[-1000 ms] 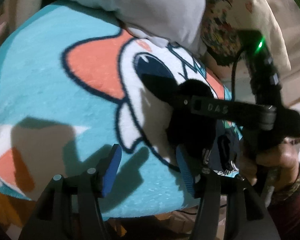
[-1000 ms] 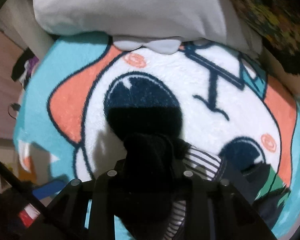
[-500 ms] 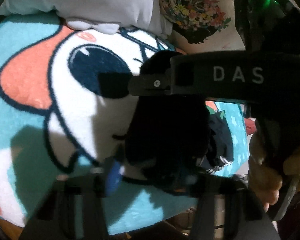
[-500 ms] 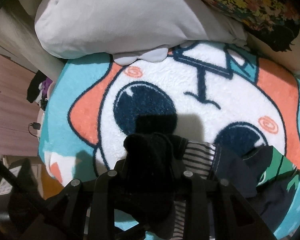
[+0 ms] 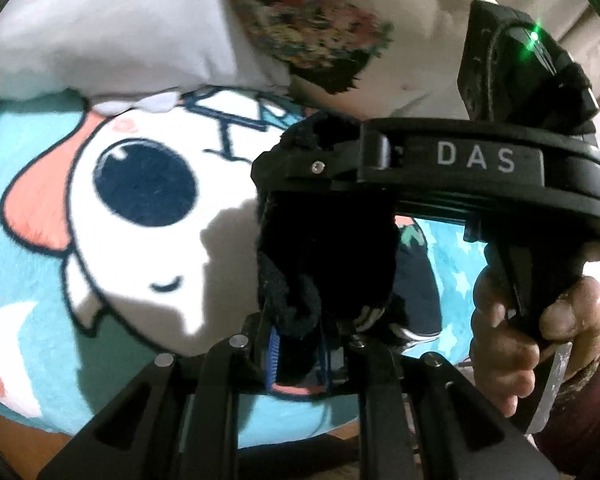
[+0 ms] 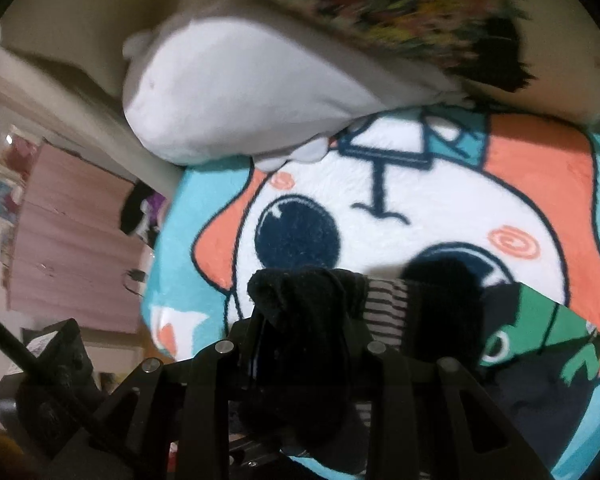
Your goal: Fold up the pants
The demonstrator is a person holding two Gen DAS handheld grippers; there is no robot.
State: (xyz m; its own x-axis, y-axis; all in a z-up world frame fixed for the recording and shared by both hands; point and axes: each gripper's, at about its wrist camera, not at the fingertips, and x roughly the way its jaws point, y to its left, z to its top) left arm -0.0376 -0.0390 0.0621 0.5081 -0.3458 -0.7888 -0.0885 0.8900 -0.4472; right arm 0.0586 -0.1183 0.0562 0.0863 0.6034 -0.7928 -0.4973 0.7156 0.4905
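The black pants (image 5: 324, 264) hang bunched above a cartoon-face blanket (image 5: 148, 240). My left gripper (image 5: 296, 354) is shut on the lower edge of the black fabric, blue pads pinching it. My right gripper (image 5: 300, 168) shows in the left wrist view as a black bar marked DAS, shut on the top of the same bunch. In the right wrist view the right gripper (image 6: 300, 320) clamps the black pants (image 6: 300, 344), which hide its fingertips. A striped waistband (image 6: 384, 308) trails to the right.
A white pillow (image 6: 236, 96) and a floral pillow (image 5: 320, 28) lie at the blanket's far edge. A green frog-print dark garment (image 6: 540, 344) lies on the blanket (image 6: 420, 200) at the right. A pink wardrobe (image 6: 68, 240) stands left of the bed.
My left gripper has moved right onto the hanging pants and shut on the lower edge. My right gripper has lifted the bunch higher off the blanket.
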